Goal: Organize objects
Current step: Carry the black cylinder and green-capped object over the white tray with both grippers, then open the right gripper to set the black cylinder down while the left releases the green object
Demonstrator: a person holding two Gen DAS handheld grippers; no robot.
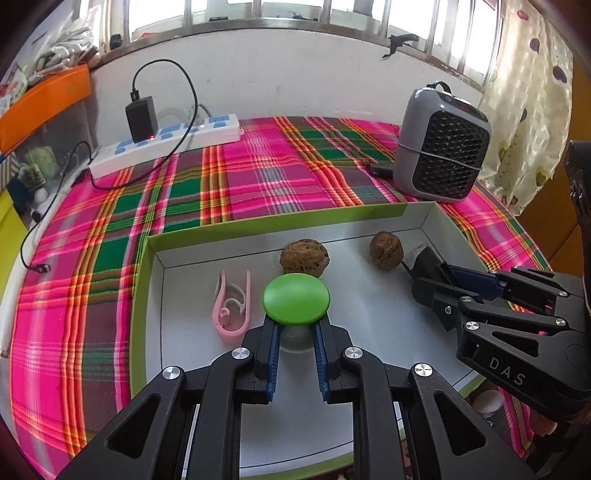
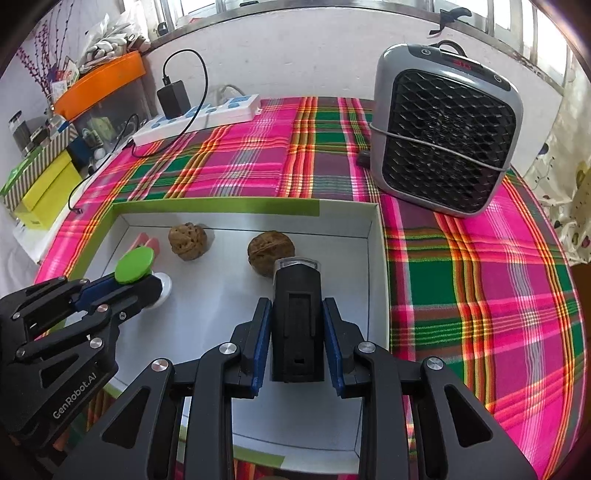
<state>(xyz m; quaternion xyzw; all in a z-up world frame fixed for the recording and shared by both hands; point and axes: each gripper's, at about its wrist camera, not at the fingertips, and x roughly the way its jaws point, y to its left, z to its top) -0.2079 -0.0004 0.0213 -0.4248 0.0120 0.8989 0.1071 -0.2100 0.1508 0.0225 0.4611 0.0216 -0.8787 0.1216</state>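
Left gripper (image 1: 295,334): black plastic linkage arms with triangular cut-outs, silver round screw heads at the pivots, blue ribbed pads (image 1: 272,360) inside the fingers, white "GenRobot.AI" lettering. Right gripper (image 2: 297,338): same build, marked "DAS" in white.

Plaid tablecloth (image 1: 258,177), white wall (image 1: 288,70) beyond, barred bright window (image 1: 295,11) above, patterned curtain (image 1: 528,110) far right

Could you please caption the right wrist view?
Right gripper clamps a black rectangular device over the white shallow box.
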